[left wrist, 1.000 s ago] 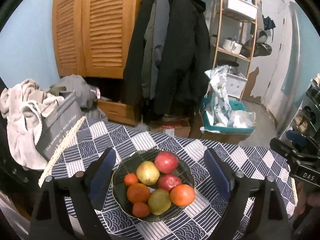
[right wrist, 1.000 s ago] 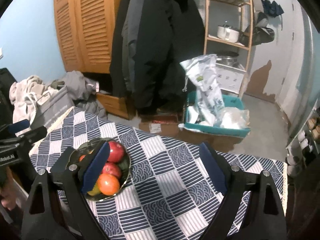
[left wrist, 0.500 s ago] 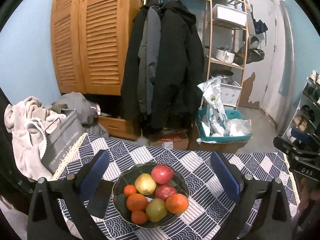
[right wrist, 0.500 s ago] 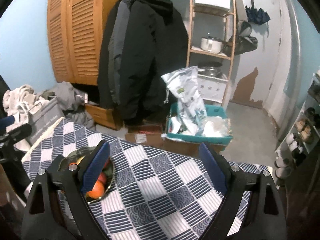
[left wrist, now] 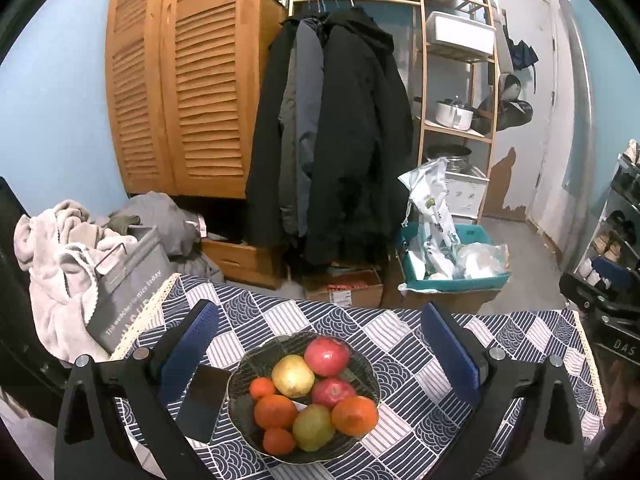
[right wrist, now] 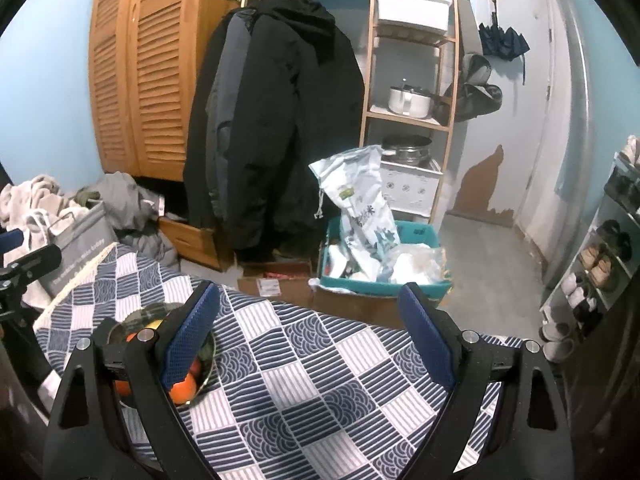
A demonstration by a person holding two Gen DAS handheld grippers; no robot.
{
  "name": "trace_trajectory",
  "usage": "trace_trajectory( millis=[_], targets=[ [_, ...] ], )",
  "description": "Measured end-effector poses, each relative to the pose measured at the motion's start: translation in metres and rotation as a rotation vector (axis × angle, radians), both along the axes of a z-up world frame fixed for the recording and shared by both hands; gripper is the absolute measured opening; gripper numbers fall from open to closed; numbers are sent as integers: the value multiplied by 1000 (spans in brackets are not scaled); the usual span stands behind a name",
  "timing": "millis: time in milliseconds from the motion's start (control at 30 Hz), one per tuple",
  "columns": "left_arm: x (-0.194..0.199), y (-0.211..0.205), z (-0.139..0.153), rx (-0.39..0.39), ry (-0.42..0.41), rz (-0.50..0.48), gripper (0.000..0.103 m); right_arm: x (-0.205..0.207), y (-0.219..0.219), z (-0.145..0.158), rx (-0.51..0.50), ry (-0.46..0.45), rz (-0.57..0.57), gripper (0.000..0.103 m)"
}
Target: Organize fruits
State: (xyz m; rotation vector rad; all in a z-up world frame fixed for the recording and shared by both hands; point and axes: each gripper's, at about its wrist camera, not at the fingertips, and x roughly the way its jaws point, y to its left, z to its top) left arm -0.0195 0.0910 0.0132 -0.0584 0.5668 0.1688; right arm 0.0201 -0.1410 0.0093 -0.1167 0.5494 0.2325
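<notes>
A dark glass bowl (left wrist: 362, 364) sits on the blue-and-white patterned tablecloth (left wrist: 404, 332). It holds two red apples (left wrist: 327, 356), a yellow fruit (left wrist: 293, 375), a green fruit (left wrist: 314, 432) and several oranges (left wrist: 355, 415). My left gripper (left wrist: 318, 354) is open and empty, held above the bowl. In the right wrist view the bowl (right wrist: 208, 364) lies at the left, partly hidden behind the left finger. My right gripper (right wrist: 308, 340) is open and empty above the bare cloth (right wrist: 320, 392).
A black phone (left wrist: 204, 402) lies on the cloth left of the bowl. A grey bag (left wrist: 128, 280) with laundry stands beyond the table's left edge. Hanging coats (left wrist: 332, 140), a teal bin (left wrist: 452, 276) and a shelf (left wrist: 460, 92) stand behind.
Both grippers have pulled back and up from the table. The bowl looks smaller and lower in both views. The phone has come into sight beside the bowl. The jaws stay open.
</notes>
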Motion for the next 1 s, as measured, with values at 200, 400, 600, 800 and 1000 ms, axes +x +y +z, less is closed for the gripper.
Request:
trace_trajectory(
  millis=[200, 400, 600, 800, 1000],
  targets=[
    [-1, -2, 1, 12, -12, -1, 102, -2, -3, 0, -3, 4, -1, 90],
    [0, -5, 1, 22, -13, -5, 102, -2, -4, 1, -4, 3, -4, 90],
    [-1, -4, 1, 17, -15, -1, 102, -1, -8, 1, -1, -1, -8, 90],
    [-1, -4, 1, 18, -16, -2, 102, -2, -9, 0, -5, 0, -6, 90],
    [-2, -3, 2, 17, -10, 0, 102, -2, -8, 1, -2, 0, -6, 89]
  ],
)
